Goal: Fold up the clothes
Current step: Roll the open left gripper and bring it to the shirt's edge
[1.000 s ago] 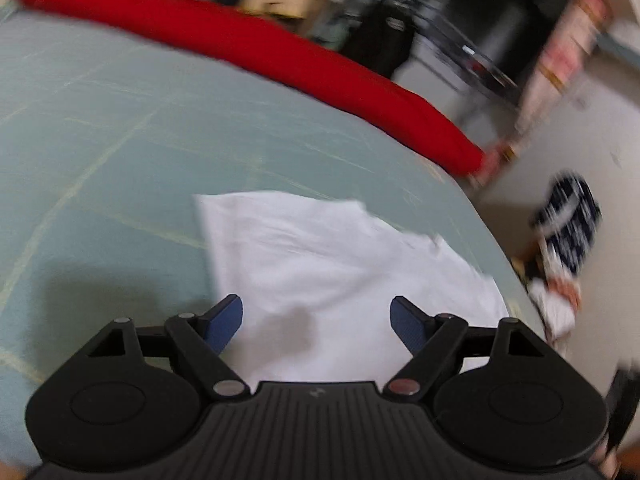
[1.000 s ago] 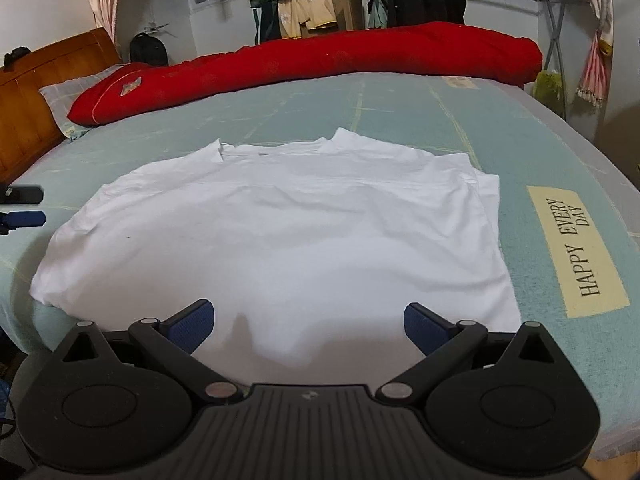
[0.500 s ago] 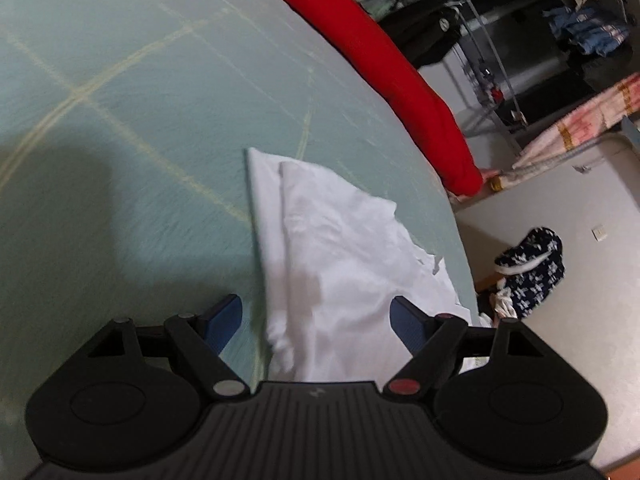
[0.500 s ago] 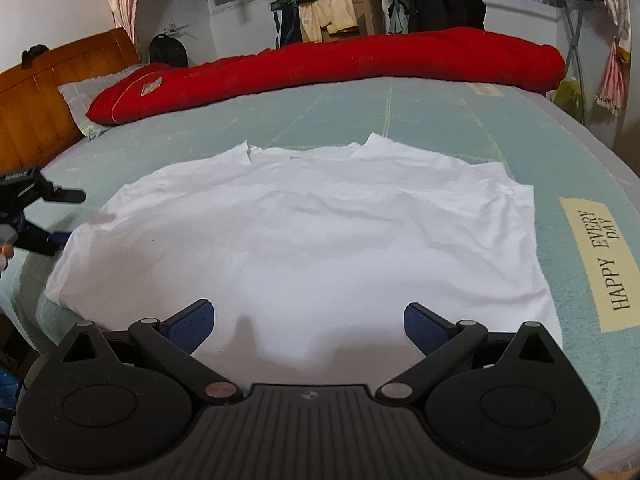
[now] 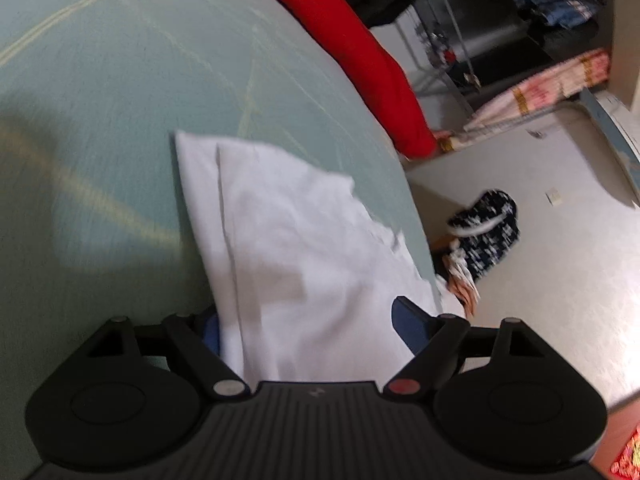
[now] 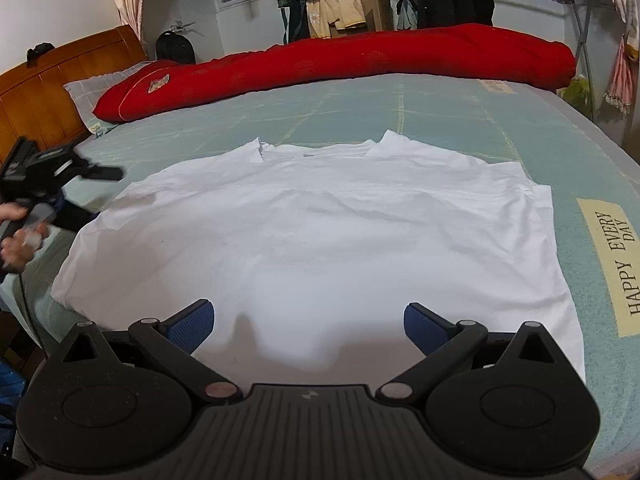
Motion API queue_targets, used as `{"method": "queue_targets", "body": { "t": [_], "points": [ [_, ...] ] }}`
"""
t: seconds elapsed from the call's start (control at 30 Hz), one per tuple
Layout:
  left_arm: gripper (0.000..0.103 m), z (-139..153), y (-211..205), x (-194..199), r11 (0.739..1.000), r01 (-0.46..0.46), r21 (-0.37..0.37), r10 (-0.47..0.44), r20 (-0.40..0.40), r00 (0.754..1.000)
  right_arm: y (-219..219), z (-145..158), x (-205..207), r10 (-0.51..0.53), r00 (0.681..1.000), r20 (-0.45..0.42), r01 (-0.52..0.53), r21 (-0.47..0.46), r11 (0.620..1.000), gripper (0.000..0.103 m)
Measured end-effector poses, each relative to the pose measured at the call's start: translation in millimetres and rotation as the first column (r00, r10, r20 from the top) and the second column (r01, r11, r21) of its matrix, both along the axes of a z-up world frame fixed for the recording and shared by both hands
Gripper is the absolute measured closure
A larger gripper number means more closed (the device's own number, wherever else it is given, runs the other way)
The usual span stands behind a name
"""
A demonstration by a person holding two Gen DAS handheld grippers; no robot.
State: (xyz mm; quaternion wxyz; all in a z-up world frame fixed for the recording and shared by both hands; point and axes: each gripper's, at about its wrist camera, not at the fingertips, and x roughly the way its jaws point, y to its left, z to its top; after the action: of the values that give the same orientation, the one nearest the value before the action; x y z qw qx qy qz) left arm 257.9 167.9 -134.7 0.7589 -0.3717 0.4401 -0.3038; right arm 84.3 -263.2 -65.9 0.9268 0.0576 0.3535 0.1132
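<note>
Since the earlier frame the left gripper (image 5: 306, 322) has swung down to the shirt's side edge, which now lies between its wide-open jaws, not pinched. The right gripper (image 6: 308, 324) hovers with jaws spread and empty over the near hem. The thin white cotton T-shirt (image 6: 320, 232) lies flat mid-frame on the pale green bed sheet (image 6: 440, 108). It looks light, limp and prone to wrinkling; pinching hem corners and shoulder seams seems best.

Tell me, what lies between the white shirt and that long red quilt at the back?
Only bare green bedsheet separates the white shirt from the red quilt, seen in the right wrist view.
</note>
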Motion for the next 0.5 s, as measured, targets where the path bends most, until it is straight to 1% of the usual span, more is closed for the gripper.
{"method": "queue_targets", "body": {
  "t": [0.1, 0.17, 0.27, 0.4, 0.5],
  "points": [
    [0.02, -2, 5, -9, 0.999, 0.036, -0.021, -0.036, -0.015, 0.999, -4, 0, 1, -0.004, 1.0, -0.006, 0.004, 0.0, 1.0, 0.0],
    [0.02, -6, 3, -1, 0.999, 0.045, -0.023, -0.046, -0.026, 0.999, -5, 0, 1, -0.007, 1.0, -0.004, 0.007, 0.002, 1.0, 0.0],
    [0.02, -11, -1, 21, 0.996, 0.056, -0.063, -0.059, -0.041, 0.997, -7, 0, 2, -0.013, 1.0, -0.002, 0.013, 0.01, 1.0, 0.0],
    [0.02, -14, -15, 41, 0.996, 0.08, -0.046, -0.081, -0.016, 0.997, -6, -1, 3, -0.014, 1.0, -0.007, 0.014, 0.011, 1.0, 0.0],
    [0.023, -13, -14, 35, 0.995, 0.091, -0.028, -0.091, -0.002, 0.996, -3, -1, 4, -0.003, 1.0, -0.012, 0.003, 0.003, 1.0, 0.0]
  ]
}}
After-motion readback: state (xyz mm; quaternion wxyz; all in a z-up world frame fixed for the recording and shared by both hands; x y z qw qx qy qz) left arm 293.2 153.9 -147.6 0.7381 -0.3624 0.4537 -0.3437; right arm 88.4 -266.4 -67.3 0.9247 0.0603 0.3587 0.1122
